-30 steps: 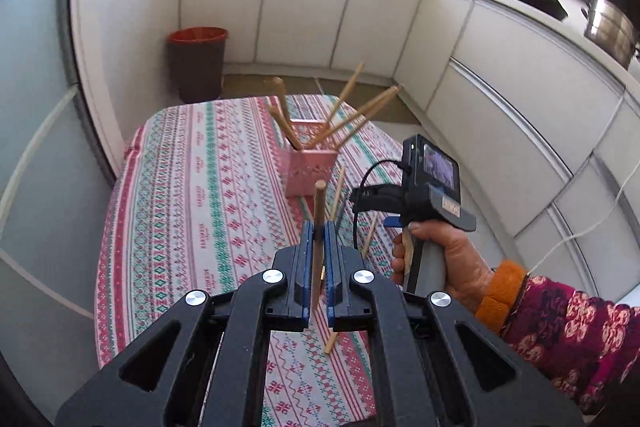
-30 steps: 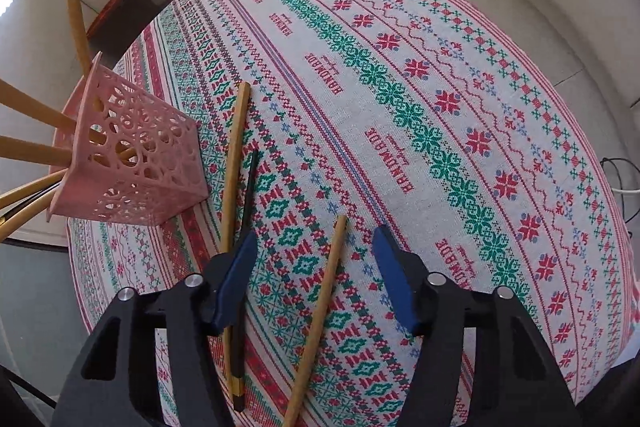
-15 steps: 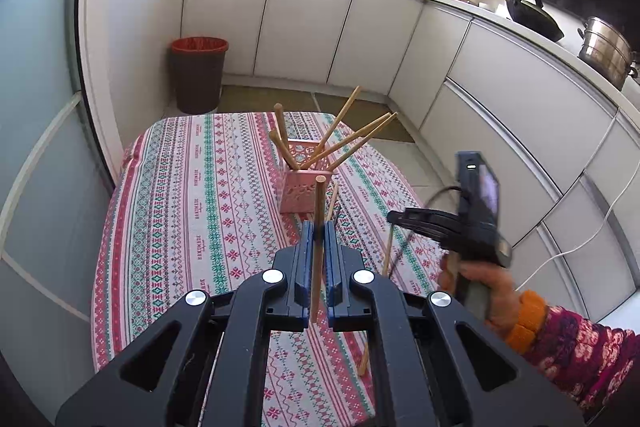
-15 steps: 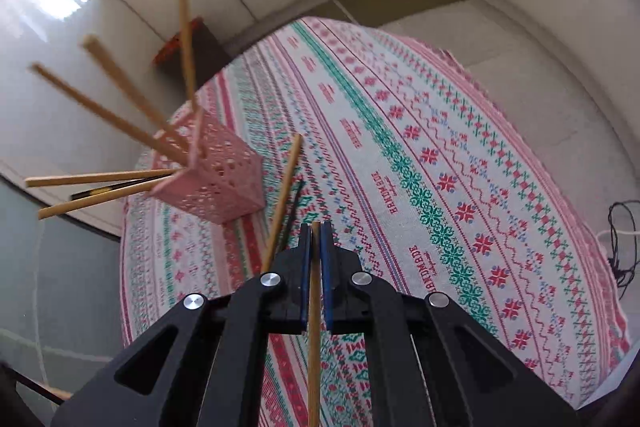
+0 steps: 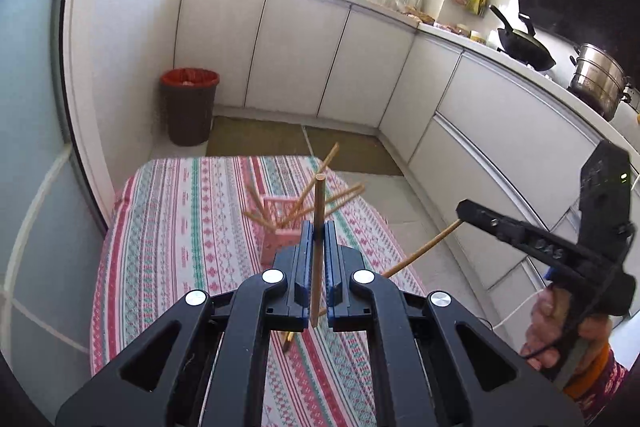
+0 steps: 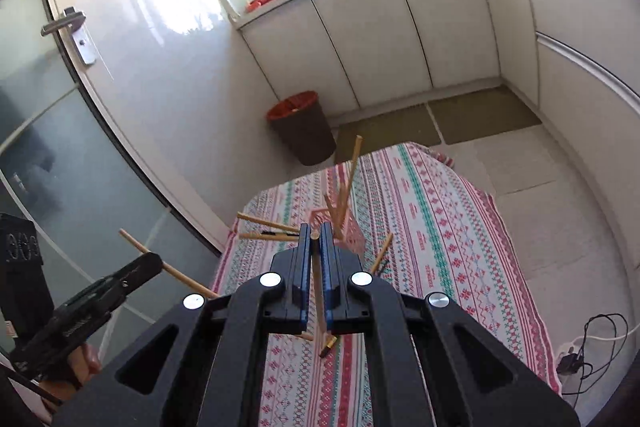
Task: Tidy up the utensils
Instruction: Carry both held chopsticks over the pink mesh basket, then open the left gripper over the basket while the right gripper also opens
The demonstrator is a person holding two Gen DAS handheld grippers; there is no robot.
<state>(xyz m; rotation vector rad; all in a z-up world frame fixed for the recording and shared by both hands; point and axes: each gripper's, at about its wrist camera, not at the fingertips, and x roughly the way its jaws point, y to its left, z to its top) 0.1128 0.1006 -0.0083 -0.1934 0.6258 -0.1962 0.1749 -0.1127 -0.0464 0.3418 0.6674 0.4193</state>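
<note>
Chopsticks (image 5: 318,227) stood pinched in the left gripper (image 5: 319,239), held high above the table (image 5: 168,227). The right gripper (image 6: 316,247) squeezed another stick (image 6: 319,307). The pink holder (image 5: 280,227) sat below, ahead of both

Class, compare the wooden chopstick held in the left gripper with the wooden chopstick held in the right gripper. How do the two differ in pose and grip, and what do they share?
The left gripper holds its wooden chopstick upright in the left wrist view; the right gripper's wooden chopstick slants out sideways there. In its own camera the left chopstick rises well past the jaws, while the right chopstick's tip sits about level with the jaw tips. Both are plain wood, clamped between shut jaws, above the patterned tablecloth.
</note>
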